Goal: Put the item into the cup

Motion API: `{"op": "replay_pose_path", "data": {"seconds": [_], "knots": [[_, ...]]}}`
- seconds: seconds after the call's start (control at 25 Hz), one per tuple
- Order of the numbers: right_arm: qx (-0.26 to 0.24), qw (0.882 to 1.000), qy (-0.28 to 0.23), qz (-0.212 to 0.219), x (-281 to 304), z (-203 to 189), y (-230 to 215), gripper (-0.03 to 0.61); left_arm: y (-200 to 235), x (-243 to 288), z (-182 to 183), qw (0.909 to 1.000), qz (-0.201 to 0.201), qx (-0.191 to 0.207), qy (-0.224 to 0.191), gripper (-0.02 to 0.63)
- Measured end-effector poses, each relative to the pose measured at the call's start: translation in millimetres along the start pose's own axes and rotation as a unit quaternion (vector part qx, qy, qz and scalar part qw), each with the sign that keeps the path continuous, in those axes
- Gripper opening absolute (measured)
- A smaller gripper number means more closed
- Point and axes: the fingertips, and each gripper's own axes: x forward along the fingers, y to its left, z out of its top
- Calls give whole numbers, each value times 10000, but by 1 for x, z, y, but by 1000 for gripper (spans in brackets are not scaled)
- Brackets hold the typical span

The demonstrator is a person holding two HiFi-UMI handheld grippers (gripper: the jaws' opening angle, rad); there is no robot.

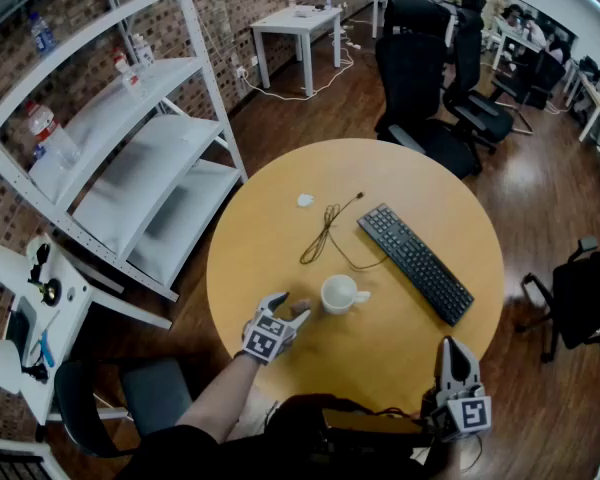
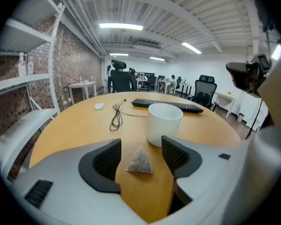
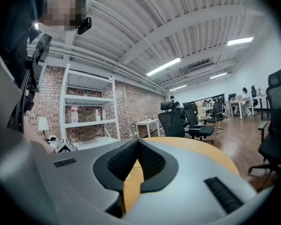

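Note:
A small pyramid tea bag lies flat on the round wooden table. My left gripper stands open around it, one pad on each side, neither touching it. Just beyond the jaws stands the white ribbed cup, upright and empty as far as I can see. From the head view the left gripper sits immediately left of the cup, whose handle points right. My right gripper rests at the table's near right edge, jaws shut with nothing between them.
A black keyboard lies diagonally right of the cup. A coiled black cable and a small white scrap lie farther back. A white shelf unit stands to the left, office chairs behind the table.

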Motion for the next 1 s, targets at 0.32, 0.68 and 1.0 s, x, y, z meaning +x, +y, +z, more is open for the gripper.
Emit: {"op": "replay_pose_path", "data": {"seconds": [0.32, 0.68, 1.0], "knots": [[-13, 9996, 257, -109, 8, -11, 1, -3, 12, 39, -45, 9936, -52, 176, 1117, 273], [-164, 9990, 381, -134, 19, -13, 3, -3, 29, 37, -50, 9936, 138, 59, 1119, 92], [-275, 9989, 365, 121, 31, -13, 12, -3, 34, -8, 20, 9994, 181, 47, -294, 92]]}}
